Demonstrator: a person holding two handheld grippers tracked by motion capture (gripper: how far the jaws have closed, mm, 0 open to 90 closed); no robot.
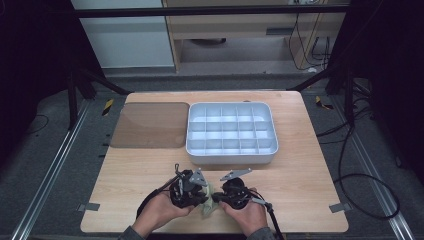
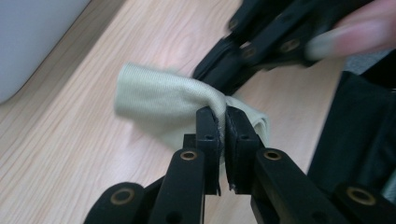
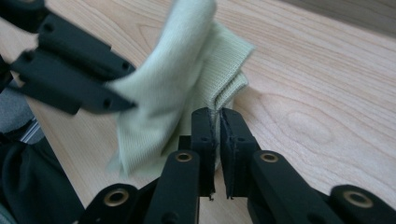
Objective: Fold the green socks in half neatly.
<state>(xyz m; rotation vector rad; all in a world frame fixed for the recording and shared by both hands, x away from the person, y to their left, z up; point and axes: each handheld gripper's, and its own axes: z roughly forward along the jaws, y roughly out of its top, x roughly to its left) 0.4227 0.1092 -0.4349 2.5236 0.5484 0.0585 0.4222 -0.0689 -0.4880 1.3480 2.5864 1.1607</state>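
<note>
Left gripper view: pale green cloth [image 2: 163,100] pinched in both closed claws, left claw [image 2: 223,116] and right claw [image 2: 219,84].

Light wooden table [image 1: 300,150], rectangular, grain running left to right, metal brackets [image 1: 88,206] at near corners. Grey carpeted floor [image 1: 45,150] on all sides. Metal floor rails [image 1: 50,165] along left and right, running near to far. Black cables [image 1: 360,185] looped on floor at right. Black-and-yellow tape marks [image 1: 108,106] beside far table corners. Black stand legs [image 1: 95,82] far left and far right. Pale wall panel [image 1: 125,40] far left; wooden cabinet [image 1: 240,30] far centre. Dark surrounds left and right; even overhead light
</note>
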